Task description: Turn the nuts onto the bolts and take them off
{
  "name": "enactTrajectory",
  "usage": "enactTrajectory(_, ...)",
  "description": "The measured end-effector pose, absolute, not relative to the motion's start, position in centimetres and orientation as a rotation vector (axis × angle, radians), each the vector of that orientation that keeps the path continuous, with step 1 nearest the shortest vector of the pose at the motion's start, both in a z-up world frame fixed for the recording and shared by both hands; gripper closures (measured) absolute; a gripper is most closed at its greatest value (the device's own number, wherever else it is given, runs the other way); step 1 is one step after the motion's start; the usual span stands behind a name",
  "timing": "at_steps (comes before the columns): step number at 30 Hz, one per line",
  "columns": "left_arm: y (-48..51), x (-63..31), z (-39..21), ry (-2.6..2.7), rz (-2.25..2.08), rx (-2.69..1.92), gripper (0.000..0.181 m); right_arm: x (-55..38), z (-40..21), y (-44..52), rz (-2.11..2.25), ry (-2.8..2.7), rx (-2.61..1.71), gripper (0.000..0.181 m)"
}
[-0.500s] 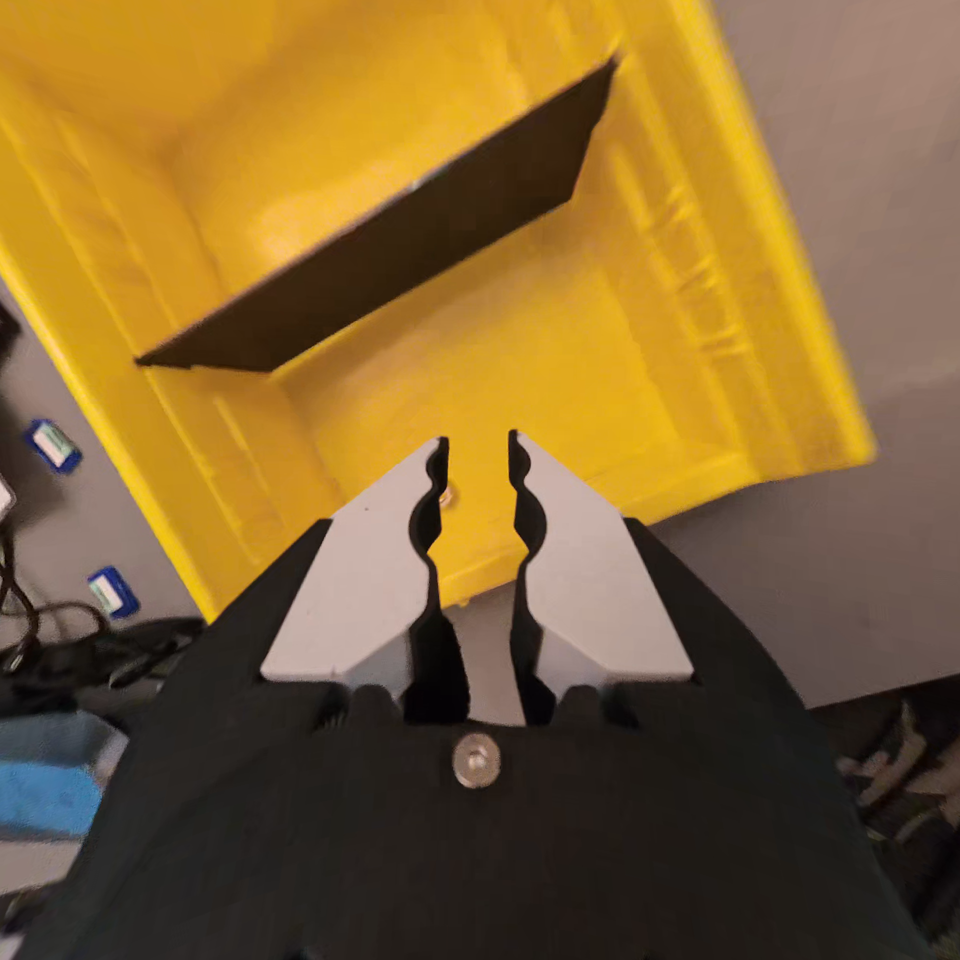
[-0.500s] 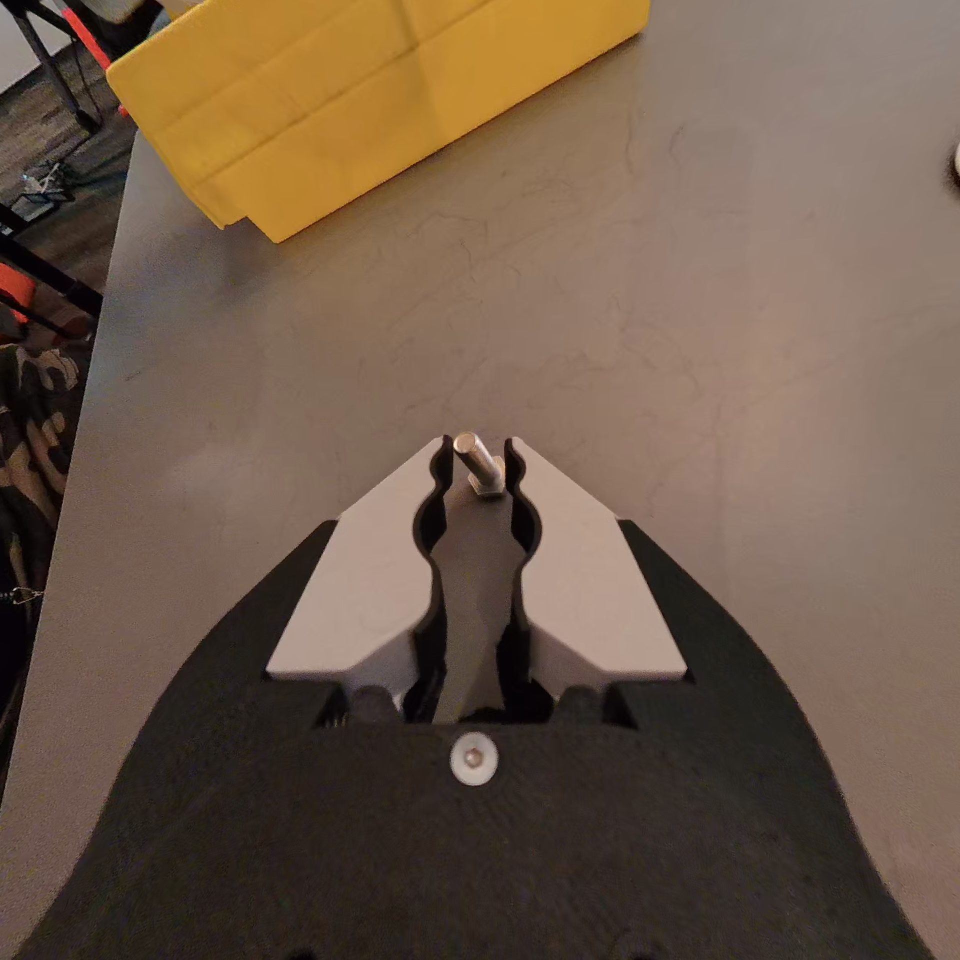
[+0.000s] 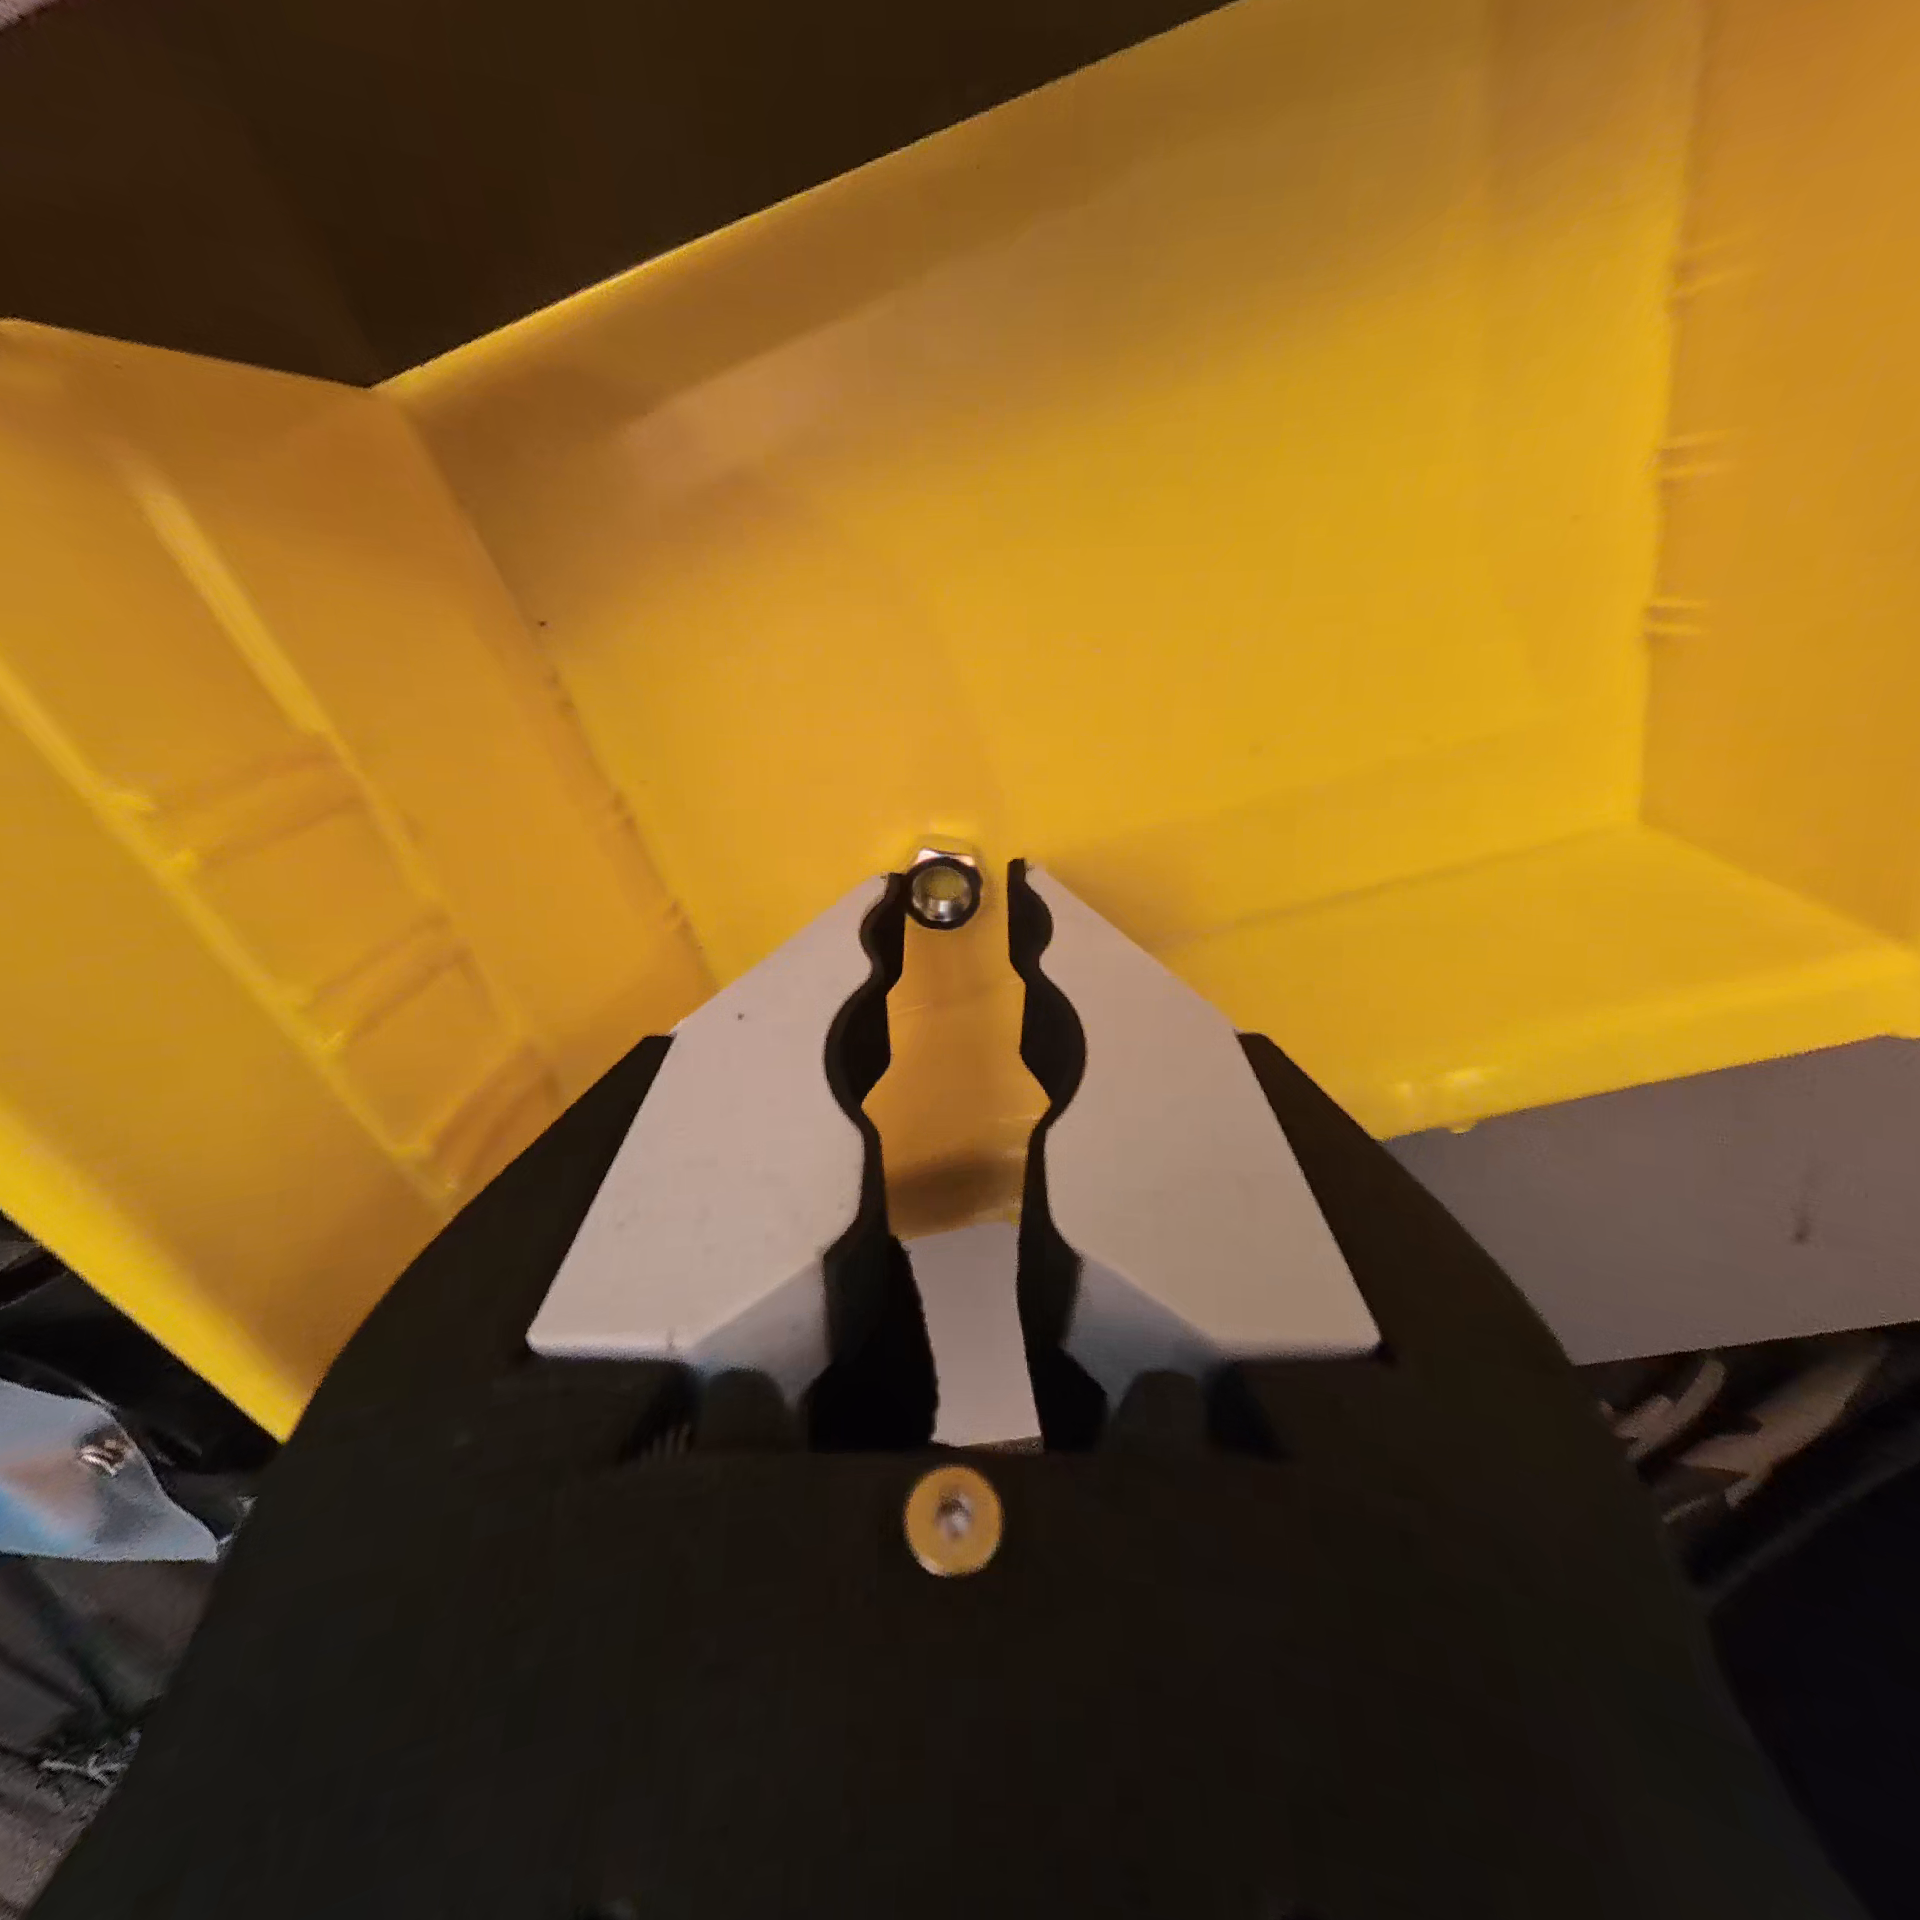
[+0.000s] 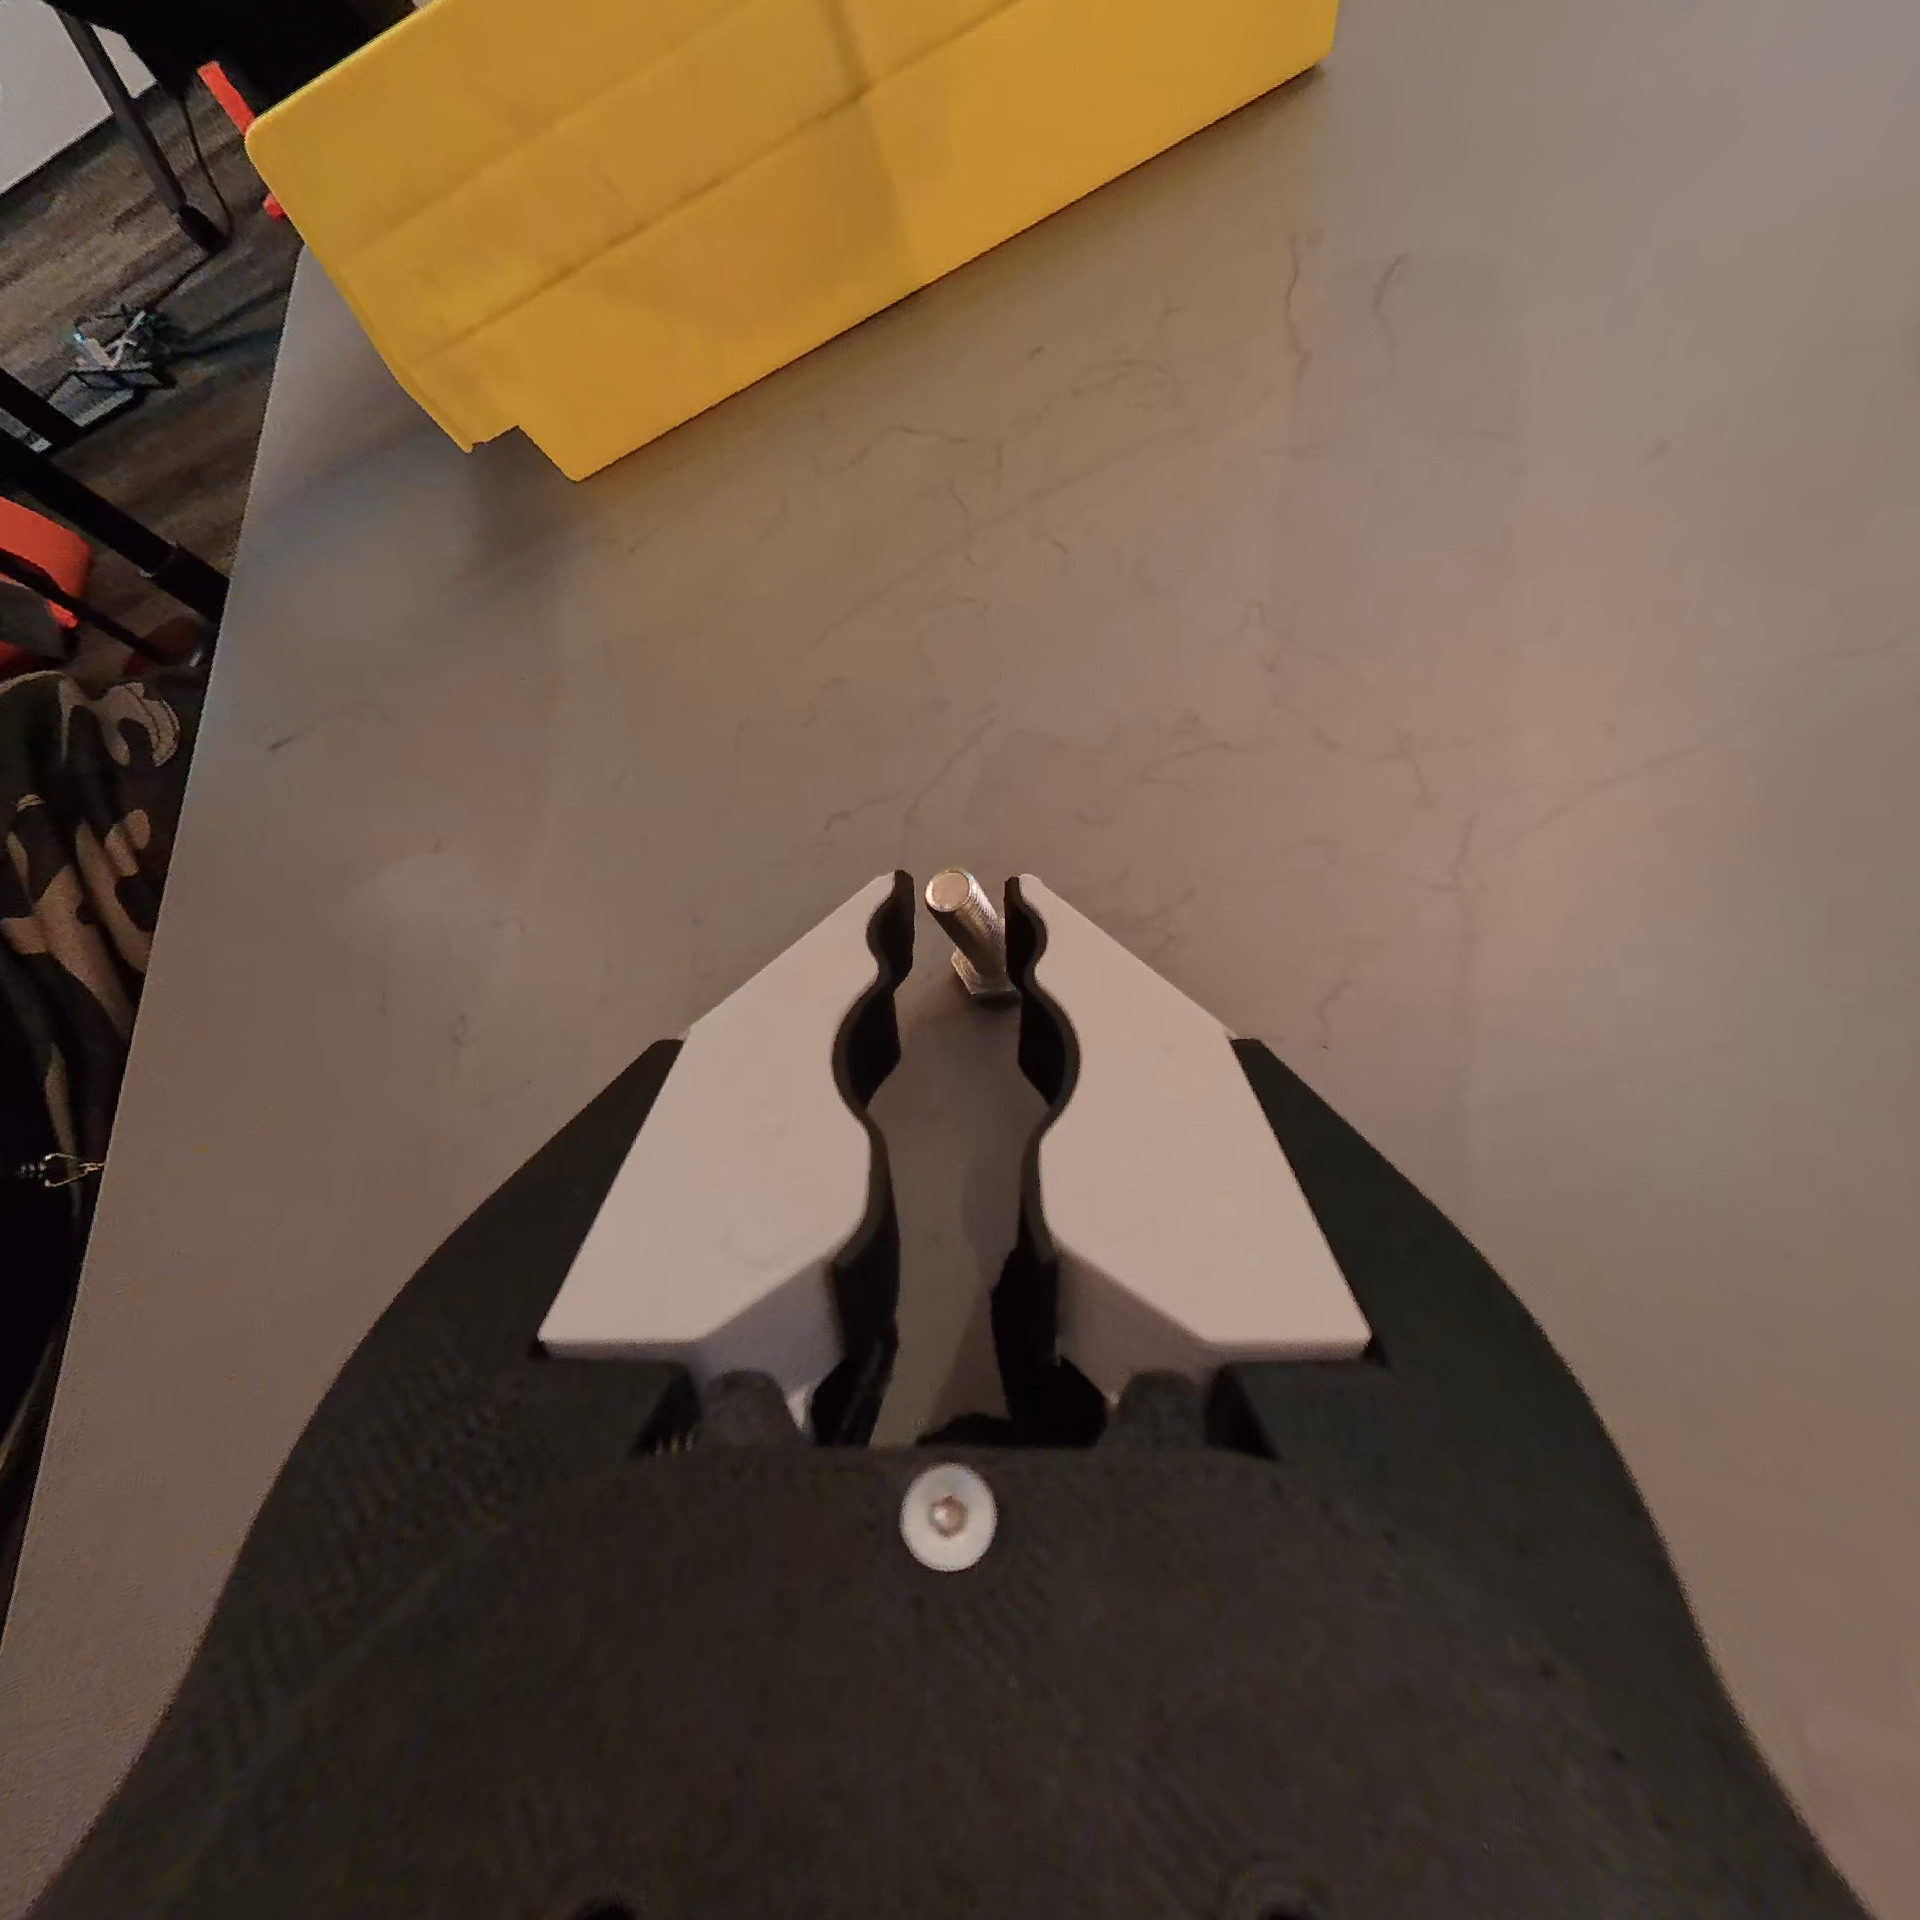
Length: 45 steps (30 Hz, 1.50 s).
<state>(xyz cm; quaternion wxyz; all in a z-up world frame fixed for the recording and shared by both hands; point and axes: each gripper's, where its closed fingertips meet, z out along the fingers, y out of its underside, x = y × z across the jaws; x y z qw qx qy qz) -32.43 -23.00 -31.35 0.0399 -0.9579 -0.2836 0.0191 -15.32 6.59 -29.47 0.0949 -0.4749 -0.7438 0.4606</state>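
In the left wrist view a small silver nut [image 3: 941, 894] lies on the floor of a yellow bin [image 3: 1195, 582]. My left gripper [image 3: 956, 875] is open and low inside the bin. The nut sits between its fingertips, close to the left fingertip [image 3: 878, 914]. In the right wrist view a silver bolt [image 4: 964, 935] stands on its head on the grey table [image 4: 1351, 675], threaded end up. My right gripper [image 4: 961, 883] is open with a fingertip on each side of the bolt. The bolt's head is next to the right fingertip [image 4: 1039, 935].
The yellow bin [image 4: 790, 208] stands at the far left of the table in the right wrist view. The table's left edge [image 4: 223, 665] drops to a floor with stands and cables. A dark divider [image 3: 520, 135] crosses the bin above my left gripper. About 35 cm separates my left fingertips from my right.
My left gripper has gone down and forward into the bin, so the nut now lies between its fingertips. My right gripper has shifted slightly around the bolt.
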Motion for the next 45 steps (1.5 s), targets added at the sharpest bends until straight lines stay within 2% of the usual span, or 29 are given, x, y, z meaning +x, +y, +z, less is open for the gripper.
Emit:
enactTrajectory(7, -23.6, -32.8, -31.5, -0.898, 0.073, -2.981, 0.164, -15.3, -29.5, 6.6, 1.364, -2.208, -1.406, 0.167)
enactTrajectory(13, -24.0, -33.3, -31.4, -0.925, 0.135, -2.998, 0.147, -15.3, -29.5, 6.5, 1.362, -2.211, -1.406, 0.168)
enactTrajectory(22, -23.3, -34.3, -30.0, -0.918, 0.134, -2.921, 0.151, -15.3, -29.5, 6.5, 1.364, -2.213, -1.407, 0.168)
enactTrajectory(31, -25.1, -34.8, -31.5, -1.010, 0.163, -3.007, 0.143, -15.3, -29.5, 6.5, 1.361, -2.216, -1.407, 0.169)
enactTrajectory(37, -24.8, -34.8, -31.7, -0.980, 0.162, -3.020, 0.164, -15.3, -29.5, 6.5, 1.361, -2.216, -1.407, 0.169)
enactTrajectory(45, -23.3, -34.4, -31.2, -0.876, 0.170, -2.958, 0.165, -15.3, -29.5, 6.6, 1.361, -2.213, -1.407, 0.169)
